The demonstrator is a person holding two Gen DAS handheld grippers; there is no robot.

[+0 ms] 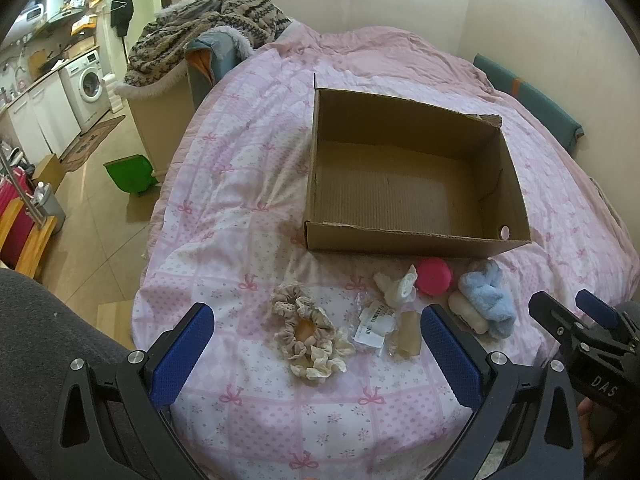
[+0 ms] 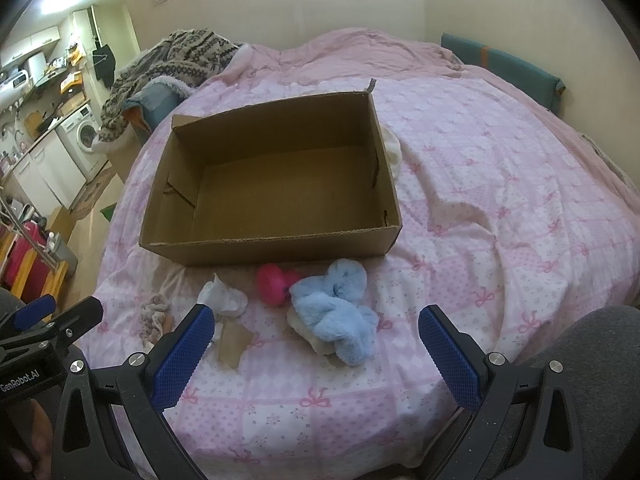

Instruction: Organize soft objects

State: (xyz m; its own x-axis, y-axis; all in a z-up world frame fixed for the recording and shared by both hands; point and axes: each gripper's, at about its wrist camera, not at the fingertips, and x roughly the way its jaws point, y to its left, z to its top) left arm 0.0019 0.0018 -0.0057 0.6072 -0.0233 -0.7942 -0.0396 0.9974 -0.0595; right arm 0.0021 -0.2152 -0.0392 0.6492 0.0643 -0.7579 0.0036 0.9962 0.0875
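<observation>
An empty open cardboard box (image 1: 416, 236) (image 2: 276, 246) sits on the pink bed. In front of it lie beige and cream scrunchies (image 1: 306, 330) (image 2: 154, 314), a clear packet with a brown card (image 1: 386, 328) (image 2: 232, 342), a white sock (image 1: 400, 286) (image 2: 224, 298), a pink round object (image 1: 434, 276) (image 2: 274, 282) and a fluffy blue and cream item (image 1: 486, 294) (image 2: 338, 316). My left gripper (image 1: 316, 344) is open above the scrunchies. My right gripper (image 2: 316, 344) is open, just in front of the blue item, and shows at the right of the left wrist view (image 1: 568, 312).
A patterned blanket (image 1: 208, 24) lies over a chair at the bed's far left. A teal cushion (image 1: 528, 96) lies at the far right. A white cloth (image 2: 394, 152) sits behind the box. A green bin (image 1: 130, 174) stands on the floor at left.
</observation>
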